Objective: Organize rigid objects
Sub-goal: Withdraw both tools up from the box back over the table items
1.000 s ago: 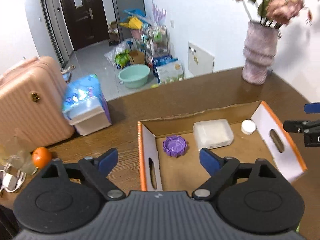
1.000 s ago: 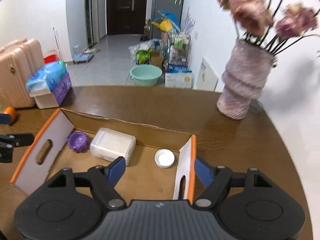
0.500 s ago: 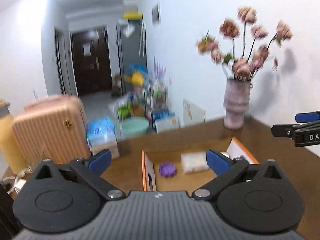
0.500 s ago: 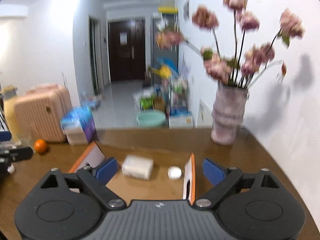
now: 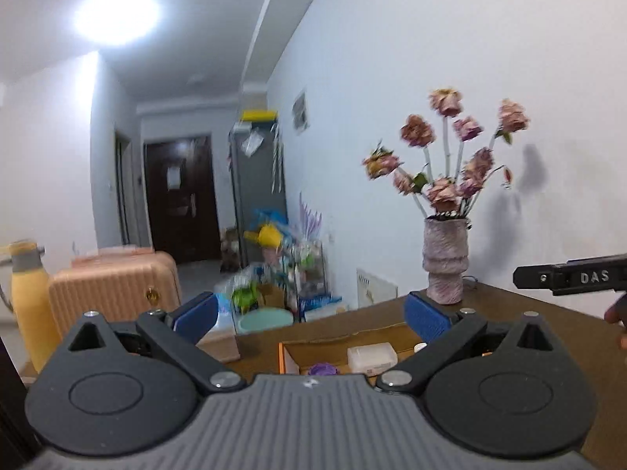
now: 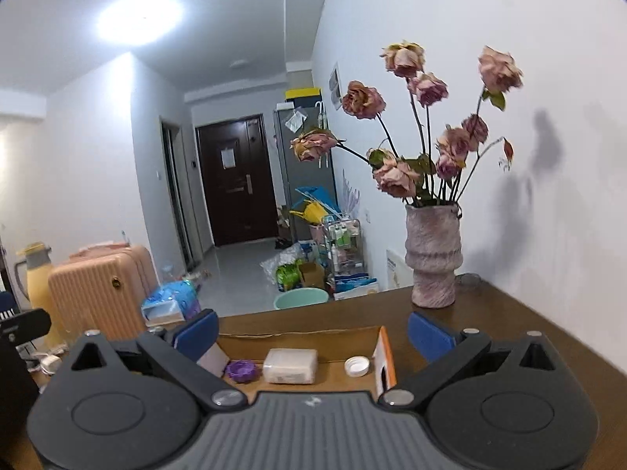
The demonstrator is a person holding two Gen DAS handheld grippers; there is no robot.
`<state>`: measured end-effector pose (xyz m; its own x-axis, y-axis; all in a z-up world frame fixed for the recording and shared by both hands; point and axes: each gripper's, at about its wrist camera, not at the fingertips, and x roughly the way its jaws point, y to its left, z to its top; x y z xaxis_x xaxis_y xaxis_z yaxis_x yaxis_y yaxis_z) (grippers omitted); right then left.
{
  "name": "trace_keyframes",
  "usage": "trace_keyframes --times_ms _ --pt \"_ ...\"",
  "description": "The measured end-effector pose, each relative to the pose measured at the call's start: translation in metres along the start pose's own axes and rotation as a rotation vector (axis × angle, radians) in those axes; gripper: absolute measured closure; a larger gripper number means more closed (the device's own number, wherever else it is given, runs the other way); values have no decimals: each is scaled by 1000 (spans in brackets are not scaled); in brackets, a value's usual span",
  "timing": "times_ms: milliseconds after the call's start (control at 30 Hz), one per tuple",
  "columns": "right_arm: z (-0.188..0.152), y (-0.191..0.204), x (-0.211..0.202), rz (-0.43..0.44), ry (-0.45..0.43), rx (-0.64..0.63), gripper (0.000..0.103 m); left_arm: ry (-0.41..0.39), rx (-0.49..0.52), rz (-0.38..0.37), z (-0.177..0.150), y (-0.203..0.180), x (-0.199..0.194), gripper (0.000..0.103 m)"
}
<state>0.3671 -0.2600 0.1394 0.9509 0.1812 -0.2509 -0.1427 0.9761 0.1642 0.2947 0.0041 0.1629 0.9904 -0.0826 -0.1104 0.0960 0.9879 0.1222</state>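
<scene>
An open cardboard box (image 6: 298, 335) with orange-edged flaps sits on the brown table. Inside lie a purple lid (image 6: 241, 370), a white plastic case (image 6: 290, 365) and a white cap (image 6: 357, 366). The box (image 5: 337, 342), purple lid (image 5: 322, 369) and case (image 5: 371, 356) also show low in the left wrist view. My left gripper (image 5: 311, 315) is open and empty, raised and tilted up, back from the box. My right gripper (image 6: 311, 329) is open and empty, also raised behind the box. The right gripper's body (image 5: 572, 279) shows at the left view's right edge.
A vase of dried roses (image 6: 433, 258) stands at the table's far right by the wall. A pink suitcase (image 6: 98, 290), a yellow flask (image 5: 27, 313) and a blue pack (image 6: 170, 301) are at the left. A hallway with clutter and a green basin (image 6: 299, 297) lies beyond.
Both grippers have lifted and tilted upward, away from the box. The box and its contents have dropped to the bottom of both views. Both jaws stay open.
</scene>
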Motion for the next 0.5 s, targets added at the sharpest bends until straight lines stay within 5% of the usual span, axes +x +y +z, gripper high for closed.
trace_keyframes --times_ms 267,500 --pt "-71 -21 -68 77 -51 20 0 -107 -1 36 -83 -1 -92 0" --pt "-149 -18 -125 46 -39 -98 0 -51 0 51 -142 -11 -134 0"
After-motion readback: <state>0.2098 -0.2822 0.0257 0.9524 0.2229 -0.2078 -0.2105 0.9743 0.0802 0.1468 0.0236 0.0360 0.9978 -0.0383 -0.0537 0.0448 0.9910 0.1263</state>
